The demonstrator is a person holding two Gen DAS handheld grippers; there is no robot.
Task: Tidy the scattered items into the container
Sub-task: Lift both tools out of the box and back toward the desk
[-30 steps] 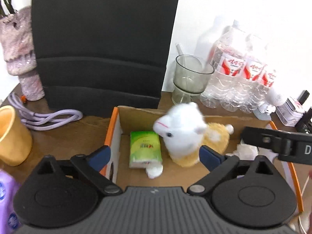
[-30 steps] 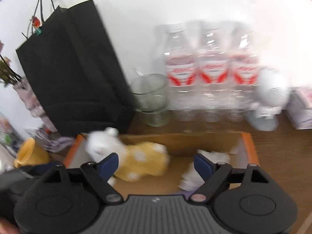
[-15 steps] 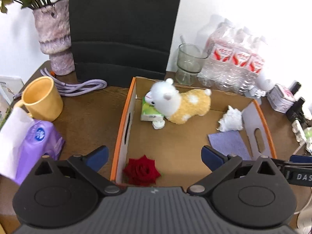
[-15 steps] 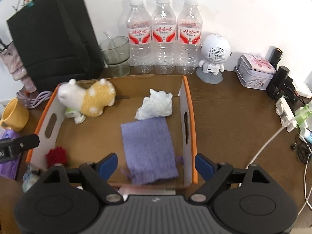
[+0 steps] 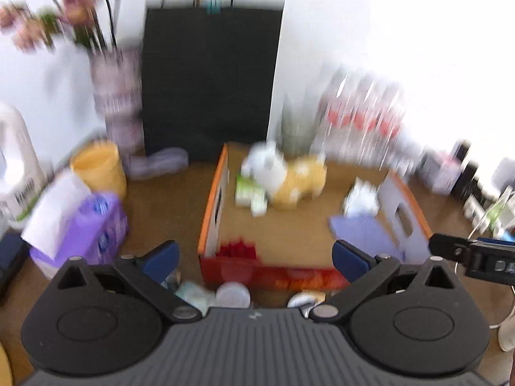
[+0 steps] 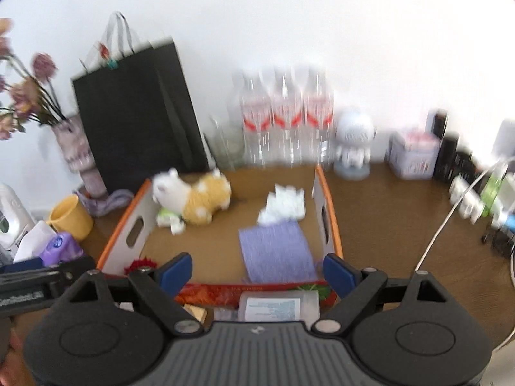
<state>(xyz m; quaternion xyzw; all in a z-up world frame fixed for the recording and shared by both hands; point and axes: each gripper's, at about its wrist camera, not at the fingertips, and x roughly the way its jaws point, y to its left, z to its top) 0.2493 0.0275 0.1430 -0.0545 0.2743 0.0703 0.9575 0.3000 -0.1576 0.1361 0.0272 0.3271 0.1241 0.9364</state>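
Cardboard box (image 6: pixel 328 199) just beyond the spread, empty right gripper (image 6: pixel 257 268)

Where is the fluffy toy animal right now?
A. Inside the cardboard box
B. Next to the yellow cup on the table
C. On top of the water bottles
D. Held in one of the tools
A. The fluffy toy animal lies on the floor of the cardboard box, near its back left corner, partly on a green packet, and neither tool touches it.
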